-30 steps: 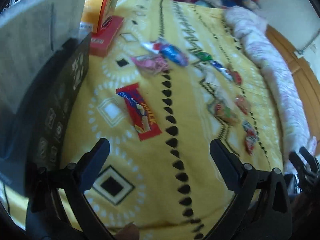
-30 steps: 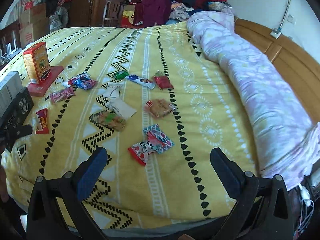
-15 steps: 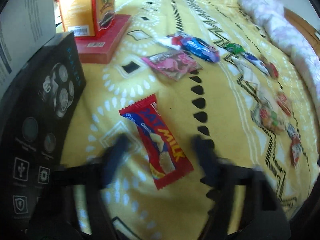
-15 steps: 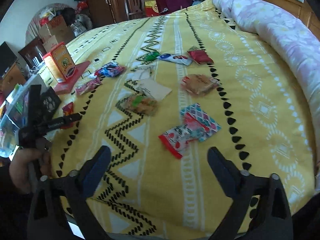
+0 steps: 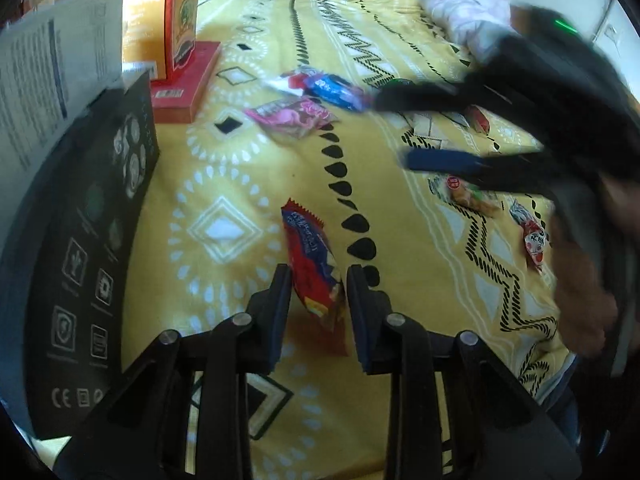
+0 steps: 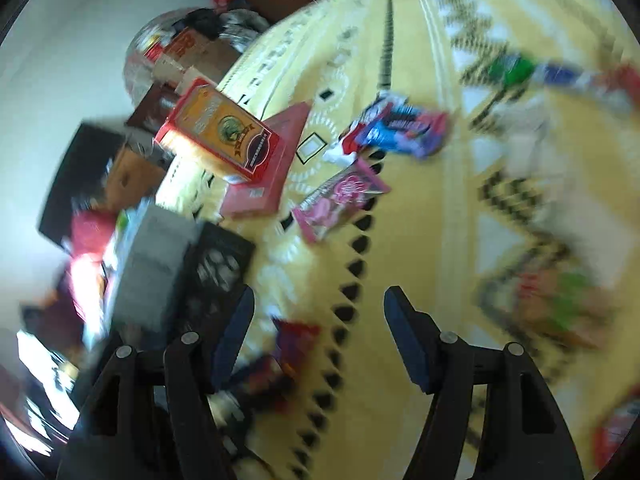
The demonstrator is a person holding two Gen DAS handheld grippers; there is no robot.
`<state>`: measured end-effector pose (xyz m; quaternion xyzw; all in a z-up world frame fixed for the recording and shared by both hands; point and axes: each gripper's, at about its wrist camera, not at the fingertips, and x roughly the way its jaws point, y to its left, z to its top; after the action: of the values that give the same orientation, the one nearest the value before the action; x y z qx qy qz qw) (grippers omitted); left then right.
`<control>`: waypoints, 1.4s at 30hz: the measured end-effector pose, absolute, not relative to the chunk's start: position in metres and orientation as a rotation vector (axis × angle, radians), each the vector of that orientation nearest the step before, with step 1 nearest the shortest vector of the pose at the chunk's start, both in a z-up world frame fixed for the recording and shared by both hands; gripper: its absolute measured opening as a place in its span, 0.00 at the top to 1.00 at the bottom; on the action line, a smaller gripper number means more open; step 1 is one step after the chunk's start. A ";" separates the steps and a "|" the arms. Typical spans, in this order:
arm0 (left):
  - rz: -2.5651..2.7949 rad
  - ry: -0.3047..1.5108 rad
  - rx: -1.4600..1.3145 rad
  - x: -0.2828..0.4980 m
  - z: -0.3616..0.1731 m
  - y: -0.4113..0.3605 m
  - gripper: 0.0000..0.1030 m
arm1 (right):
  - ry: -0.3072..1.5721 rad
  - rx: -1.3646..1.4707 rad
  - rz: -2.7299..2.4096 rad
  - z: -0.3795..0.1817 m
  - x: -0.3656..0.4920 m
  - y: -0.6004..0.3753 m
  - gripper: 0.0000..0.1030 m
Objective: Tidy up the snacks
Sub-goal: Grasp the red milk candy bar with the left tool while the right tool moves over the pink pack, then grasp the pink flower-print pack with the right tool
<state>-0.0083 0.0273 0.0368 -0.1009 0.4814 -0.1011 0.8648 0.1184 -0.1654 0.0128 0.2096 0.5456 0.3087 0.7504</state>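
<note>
Between left gripper [image 5: 315, 280] fingers now — red snack bar [image 5: 314, 264], previously free.

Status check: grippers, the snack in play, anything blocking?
Left gripper shut on red snack bar. Right gripper open, empty, over bedspread. Black box close at left; nothing blocking.

You're closing your left gripper [image 5: 316, 276] onto the red snack bar [image 5: 314, 268], its jaws now narrowed from wide open and pressing the wrapper's sides. You're swinging your right gripper [image 6: 318, 320] over toward the left edge of the bed, where it's blurring into the left wrist view.
</note>
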 end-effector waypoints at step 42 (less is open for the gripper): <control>-0.244 0.991 -0.182 -0.017 0.026 0.018 0.73 | 1.172 0.350 0.506 -0.004 0.038 -0.228 0.68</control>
<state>-0.0174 0.0185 0.0262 -0.0869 0.4738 -0.1165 0.8686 0.0377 -0.2283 -0.0045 0.1624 0.5442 0.2350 0.7888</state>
